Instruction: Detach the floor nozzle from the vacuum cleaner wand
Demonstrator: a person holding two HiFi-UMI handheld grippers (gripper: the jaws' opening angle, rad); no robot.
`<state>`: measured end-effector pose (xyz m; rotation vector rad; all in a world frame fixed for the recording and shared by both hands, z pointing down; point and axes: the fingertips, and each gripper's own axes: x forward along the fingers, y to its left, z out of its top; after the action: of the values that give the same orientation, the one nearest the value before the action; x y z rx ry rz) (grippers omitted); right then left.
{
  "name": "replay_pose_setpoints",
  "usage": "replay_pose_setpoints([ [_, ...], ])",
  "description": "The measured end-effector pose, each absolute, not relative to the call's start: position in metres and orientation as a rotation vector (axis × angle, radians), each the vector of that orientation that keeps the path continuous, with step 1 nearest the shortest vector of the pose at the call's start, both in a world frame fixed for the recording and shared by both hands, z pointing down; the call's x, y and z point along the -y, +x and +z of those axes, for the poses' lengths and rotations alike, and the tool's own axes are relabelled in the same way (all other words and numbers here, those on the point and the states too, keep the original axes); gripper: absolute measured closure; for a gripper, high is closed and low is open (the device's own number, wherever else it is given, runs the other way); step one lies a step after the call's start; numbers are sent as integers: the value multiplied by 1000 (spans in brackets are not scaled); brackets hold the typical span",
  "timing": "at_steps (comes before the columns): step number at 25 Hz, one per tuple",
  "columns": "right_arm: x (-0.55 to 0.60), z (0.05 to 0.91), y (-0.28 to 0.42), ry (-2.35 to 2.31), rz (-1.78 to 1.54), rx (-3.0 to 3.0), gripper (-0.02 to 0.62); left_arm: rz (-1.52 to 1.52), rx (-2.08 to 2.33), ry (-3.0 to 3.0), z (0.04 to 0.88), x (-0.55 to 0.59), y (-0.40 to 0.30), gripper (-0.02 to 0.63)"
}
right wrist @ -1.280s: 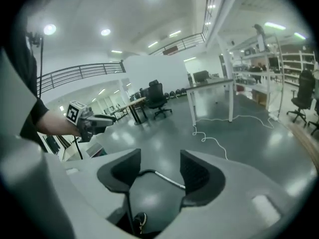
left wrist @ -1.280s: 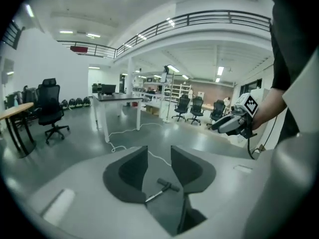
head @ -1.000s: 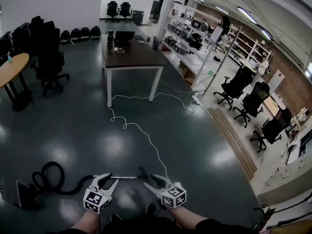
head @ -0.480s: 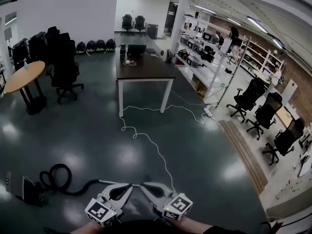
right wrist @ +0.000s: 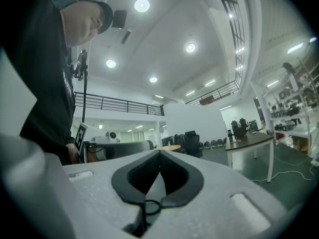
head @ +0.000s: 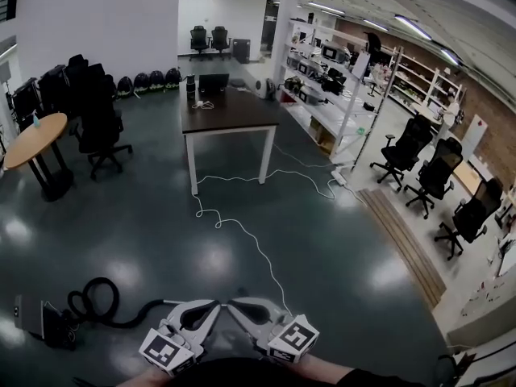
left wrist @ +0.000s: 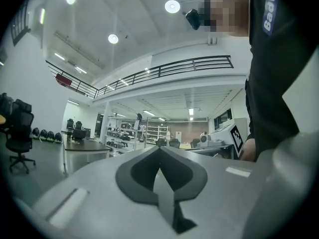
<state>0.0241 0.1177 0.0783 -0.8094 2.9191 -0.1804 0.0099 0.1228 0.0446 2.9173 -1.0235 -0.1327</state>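
In the head view both grippers are at the bottom edge, held above the floor with their tips almost meeting. My left gripper (head: pixel 216 304) is shut with nothing between its jaws, and so is my right gripper (head: pixel 230 305). The vacuum cleaner body (head: pixel 36 321) lies on the floor at the lower left. Its black hose (head: pixel 93 301) coils and runs right until it goes under the left gripper. The wand and floor nozzle are hidden behind the grippers. The left gripper (left wrist: pixel 160 148) in its own view and the right gripper (right wrist: pixel 159 152) in its own view each face the other one and show shut, empty jaws.
A white cable (head: pixel 242 234) snakes across the dark glossy floor from the dark table (head: pixel 230 111). A round wooden table (head: pixel 32 135) and black office chairs (head: pixel 97 123) stand at the left. Shelves (head: pixel 322 79) and more chairs (head: pixel 439 176) line the right.
Both grippers were open low at the wand on the floor; they have shut empty and risen. The wand and nozzle seen between them earlier are now covered.
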Motion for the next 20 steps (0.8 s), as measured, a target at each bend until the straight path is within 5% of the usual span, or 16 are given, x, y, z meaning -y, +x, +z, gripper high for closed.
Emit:
replay_pose_setpoints([
  [20, -149, 89, 36, -933, -170, -2974, 595, -80, 900, 2933, 69, -150, 20, 604],
])
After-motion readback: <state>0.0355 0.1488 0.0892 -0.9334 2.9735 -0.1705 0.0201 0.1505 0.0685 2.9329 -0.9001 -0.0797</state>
